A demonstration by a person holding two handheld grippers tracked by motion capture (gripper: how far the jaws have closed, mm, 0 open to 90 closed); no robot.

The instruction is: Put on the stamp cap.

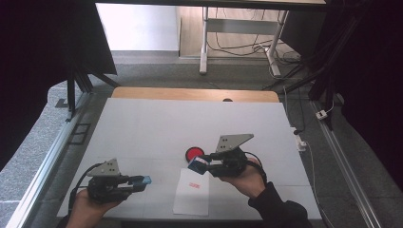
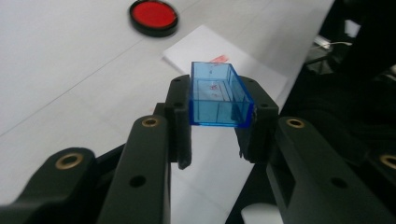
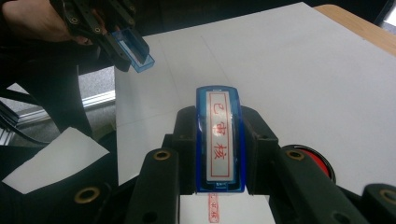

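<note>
A: Stamp (image 1: 197, 165) in the right gripper (image 1: 209, 166), cap (image 1: 142, 180) in the left gripper (image 1: 135, 183), both above the table's (image 1: 142, 128) near edge, well apart.

B: Left gripper view: jaws clamped on the cap (image 2: 217, 95); the smooth plastic could slip.

A: Right gripper view: jaws clamped on the stamp (image 3: 219, 140), inked face bare; it might smudge the paper (image 3: 51, 158).

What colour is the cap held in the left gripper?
Clear blue; the cap shows best in the left gripper view, clamped between that gripper's jaws.
</note>
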